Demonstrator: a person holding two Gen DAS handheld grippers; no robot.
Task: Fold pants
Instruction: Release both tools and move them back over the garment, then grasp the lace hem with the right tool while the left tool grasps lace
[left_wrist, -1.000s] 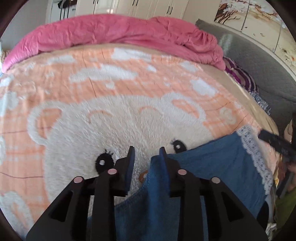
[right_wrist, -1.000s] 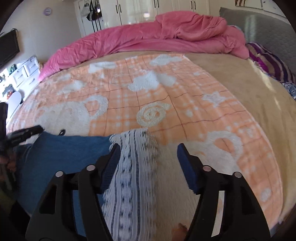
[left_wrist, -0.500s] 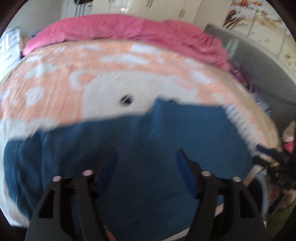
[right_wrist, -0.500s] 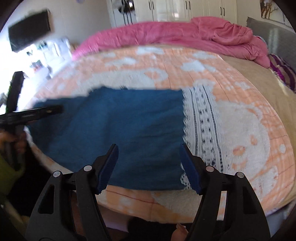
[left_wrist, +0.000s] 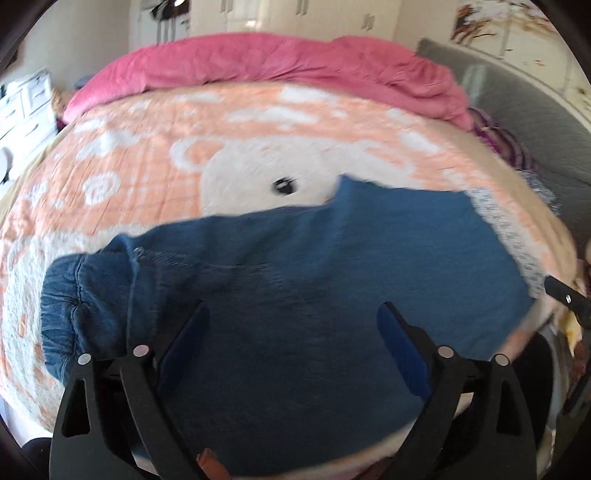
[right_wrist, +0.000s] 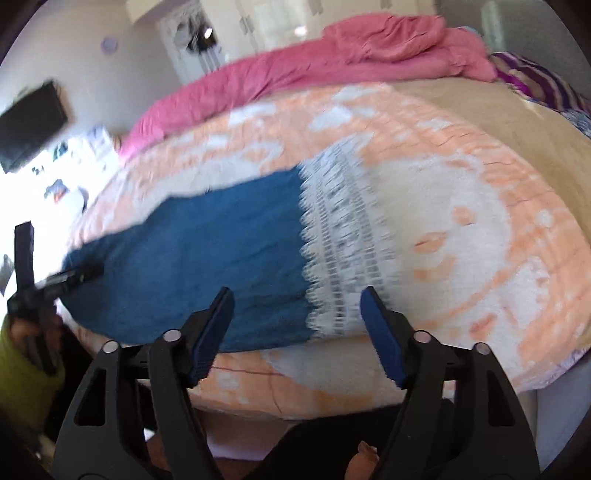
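Pants (left_wrist: 295, 288) now released, laid flat on bed (left_wrist: 147, 155); a second ago pinched by left tongs (left_wrist: 291, 321). Left and right tongs (right_wrist: 297, 306) opening, nothing gripped.

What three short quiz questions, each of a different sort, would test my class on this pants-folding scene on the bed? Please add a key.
1. True or false: the blue pants lie flat on the orange blanket, with nothing pinched in either gripper.
2. Which end of the pants has the white lace trim? A) the end nearer the right gripper B) the end nearer the left gripper
3. Fill in: the crumpled bedding at the far side of the bed is a ____ quilt.

Key: 1 true; 2 A; 3 pink.
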